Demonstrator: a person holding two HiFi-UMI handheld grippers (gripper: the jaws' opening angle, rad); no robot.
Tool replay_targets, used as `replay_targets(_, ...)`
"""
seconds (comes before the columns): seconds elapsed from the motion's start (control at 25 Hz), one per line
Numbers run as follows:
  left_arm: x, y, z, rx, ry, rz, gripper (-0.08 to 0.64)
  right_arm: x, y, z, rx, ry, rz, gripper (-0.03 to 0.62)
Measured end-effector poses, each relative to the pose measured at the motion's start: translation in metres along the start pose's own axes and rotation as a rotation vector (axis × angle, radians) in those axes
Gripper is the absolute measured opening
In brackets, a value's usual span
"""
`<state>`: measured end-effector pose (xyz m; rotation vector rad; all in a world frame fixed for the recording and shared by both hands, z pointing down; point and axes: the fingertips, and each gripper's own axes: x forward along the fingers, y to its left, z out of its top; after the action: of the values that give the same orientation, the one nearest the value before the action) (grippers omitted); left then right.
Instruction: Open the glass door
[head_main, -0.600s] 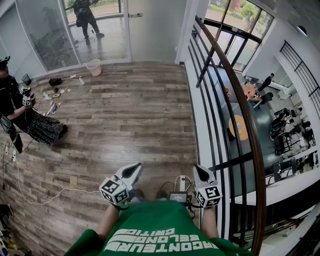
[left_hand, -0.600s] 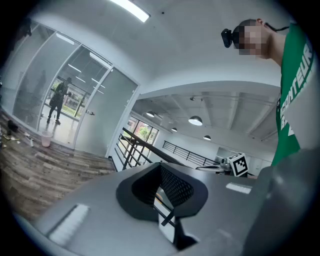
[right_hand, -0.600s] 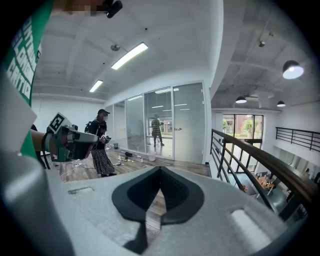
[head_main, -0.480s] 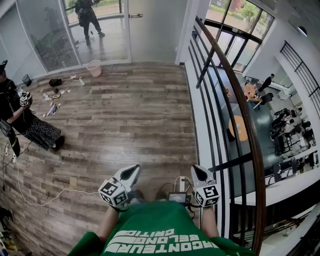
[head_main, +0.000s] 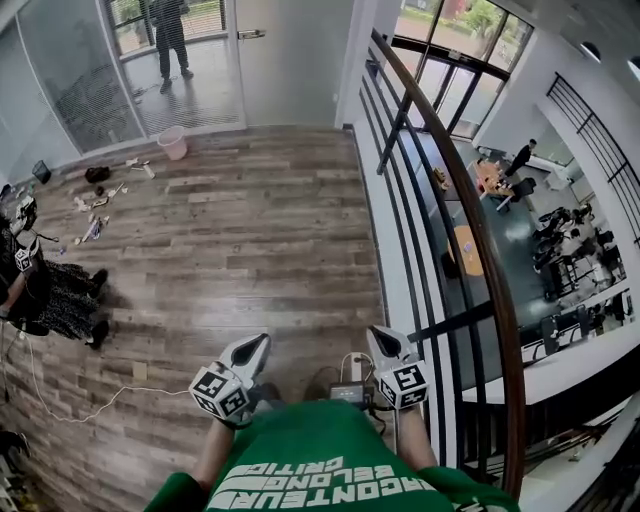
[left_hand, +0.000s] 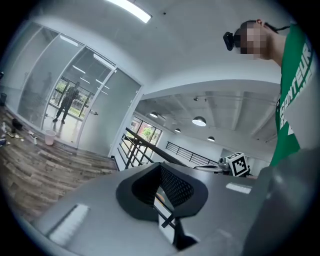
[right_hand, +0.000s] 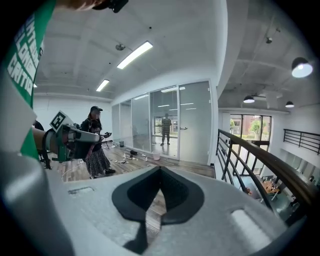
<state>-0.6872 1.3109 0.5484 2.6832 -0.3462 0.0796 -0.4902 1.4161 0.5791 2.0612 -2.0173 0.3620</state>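
Glass door (head_main: 285, 65) nearer; left hand-held gripper (head_main: 260, 342) and right hand-held gripper (head_main: 376, 333) closed, empty

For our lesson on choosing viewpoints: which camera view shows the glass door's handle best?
The right gripper view: the door handle sits near centre, seen level. The head view shows the handle tiny at the top edge; the left gripper view shows the handle small, far left.

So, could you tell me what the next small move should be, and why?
Probably walk forward across the wooden plank floor toward the frosted glass door: its metal lever handle is far off, while the left gripper and right gripper sit shut and empty near the green shirt.
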Motion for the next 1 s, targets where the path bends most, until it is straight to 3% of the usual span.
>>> replay_targets(0.68,0.029,-0.036,-0.012,0.008,-0.003,0.010,0.017,-0.021,-0.040,-0.018,0.009,0.008,0.025,-0.006)
replay_targets(1.0,0.022,-0.018,-0.008,-0.035,-0.045,0.065,0.017,0.018,-0.023,-0.018,-0.020,0.037,0.125,-0.008)
